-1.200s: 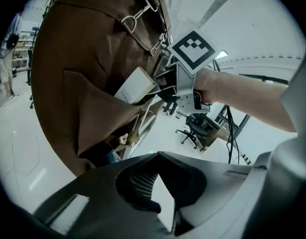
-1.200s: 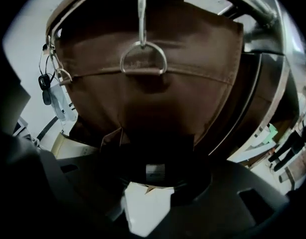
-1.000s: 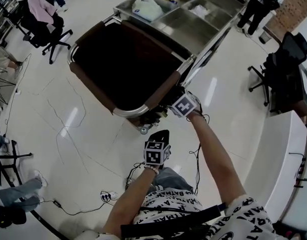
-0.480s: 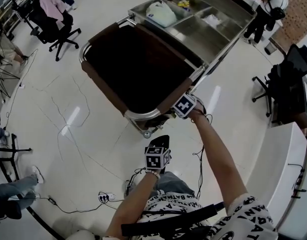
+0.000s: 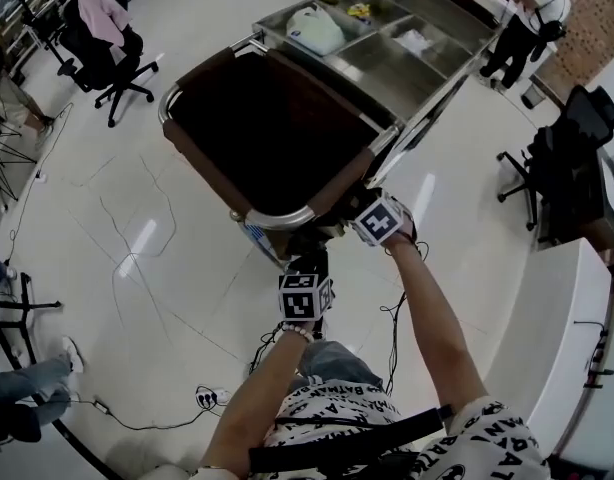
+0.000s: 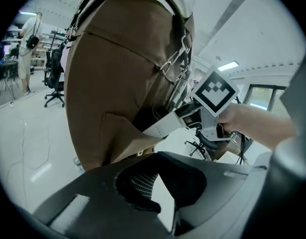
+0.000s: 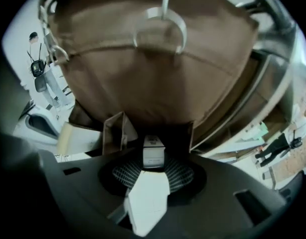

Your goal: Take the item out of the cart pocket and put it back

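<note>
**A:** Where is the item just now?

**B:** The white box [image 7: 153, 153] is clamped in the jaws of the right gripper [image 7: 153, 172]. Its labelled end points to 12 o'clock, right at the dark mouth of the pocket [image 7: 175, 133] on the cart's brown bag [image 5: 267, 128].

**A:** And the other hand?

**B:** The left gripper [image 5: 309, 263] hangs at about 6 o'clock of the bag, below the steel rail [image 5: 287, 218]. Its jaws stand a little apart with nothing between them.

**A:** How should this step be handled?

**B:** I'd judge the box is at the mouth, not deep inside. So move it straight along the pocket's own line, long axis first, without twisting. A brown flap [image 7: 115, 131] stands at 10 o'clock of the box and the fabric lip looks slack, so either could catch a corner. Grip firmly but gently, since thin card probably crushes. The free jaws could hold the lip open.
</note>
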`<state>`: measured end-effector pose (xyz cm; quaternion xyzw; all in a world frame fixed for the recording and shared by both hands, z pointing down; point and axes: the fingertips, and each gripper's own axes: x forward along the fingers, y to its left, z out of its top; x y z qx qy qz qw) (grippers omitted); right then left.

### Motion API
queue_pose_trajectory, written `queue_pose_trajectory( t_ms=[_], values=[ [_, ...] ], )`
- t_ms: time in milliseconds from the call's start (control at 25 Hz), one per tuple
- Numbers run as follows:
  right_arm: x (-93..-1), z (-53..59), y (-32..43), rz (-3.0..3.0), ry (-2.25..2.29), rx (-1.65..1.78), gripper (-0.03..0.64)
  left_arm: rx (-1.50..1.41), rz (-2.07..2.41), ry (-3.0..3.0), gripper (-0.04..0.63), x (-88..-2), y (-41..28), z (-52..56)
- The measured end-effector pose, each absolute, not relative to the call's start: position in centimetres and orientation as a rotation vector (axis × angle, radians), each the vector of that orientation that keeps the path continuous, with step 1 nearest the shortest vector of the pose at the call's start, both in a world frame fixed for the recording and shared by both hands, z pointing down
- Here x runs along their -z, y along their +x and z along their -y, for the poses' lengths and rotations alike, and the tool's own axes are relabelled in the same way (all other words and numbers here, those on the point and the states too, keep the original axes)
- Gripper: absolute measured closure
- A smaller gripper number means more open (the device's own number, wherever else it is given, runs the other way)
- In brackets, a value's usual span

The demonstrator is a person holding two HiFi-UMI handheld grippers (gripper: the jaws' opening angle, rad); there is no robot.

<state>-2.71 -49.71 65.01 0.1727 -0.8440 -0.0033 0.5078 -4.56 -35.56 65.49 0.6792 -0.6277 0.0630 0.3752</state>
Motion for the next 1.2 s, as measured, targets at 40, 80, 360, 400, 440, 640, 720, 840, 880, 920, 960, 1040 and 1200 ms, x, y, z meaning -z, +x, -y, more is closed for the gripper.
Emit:
queue_pose_trajectory(
  t_ms=[40,80,360,400,440,640,720,840,880,920,960,1040,1200],
  values=[
    [-64.2,49.5,-2.2,2.040,0.439,0.008,0.468,-0.170,1.605,1.752,0.592,-64.9,-4.7,35.8],
    [-63.2,49.4,-1.7,2.048,0.466,0.011,0.468,-0.179,1.602,1.774,0.592,-64.3,-4.7,36.2],
    [-56.1,46.0,1.9,2.134,0.626,-0.004,0.468,-0.196,1.566,1.892,0.592,-60.7,-3.4,35.3],
    [-55.0,45.3,2.6,2.151,0.668,-0.014,0.468,-0.193,1.557,1.915,0.592,-60.0,-3.2,35.0],
    [-53.9,44.5,3.4,2.169,0.713,-0.026,0.468,-0.190,1.547,1.939,0.592,-59.4,-3.1,34.5],
    [-49.9,37.2,6.1,2.309,0.910,-0.157,0.468,-0.176,1.515,2.025,0.592,-56.6,-3.6,29.4],
    [-48.7,33.3,6.6,2.350,0.971,-0.205,0.468,-0.171,1.500,2.057,0.592,-55.6,-4.0,26.5],
    [-47.4,28.0,6.6,2.371,1.021,-0.221,0.468,-0.163,1.469,2.099,0.592,-54.5,-4.6,22.1],
    [-47.1,26.2,6.4,2.377,1.030,-0.227,0.468,-0.158,1.457,2.105,0.592,-54.4,-4.7,20.5],
    [-47.0,24.2,6.2,2.385,1.036,-0.240,0.468,-0.153,1.447,2.107,0.592,-54.4,-4.9,18.8],
    [-47.1,22.3,5.9,2.397,1.040,-0.256,0.468,-0.147,1.441,2.105,0.592,-54.6,-5.1,17.3],
    [-47.5,18.2,5.1,2.423,1.035,-0.296,0.468,-0.133,1.441,2.087,0.592,-55.0,-5.7,14.3],
    [-49.2,11.9,3.4,2.508,0.999,-0.468,0.468,-0.108,1.448,2.048,0.592,-55.5,-6.7,9.7]
  ],
)
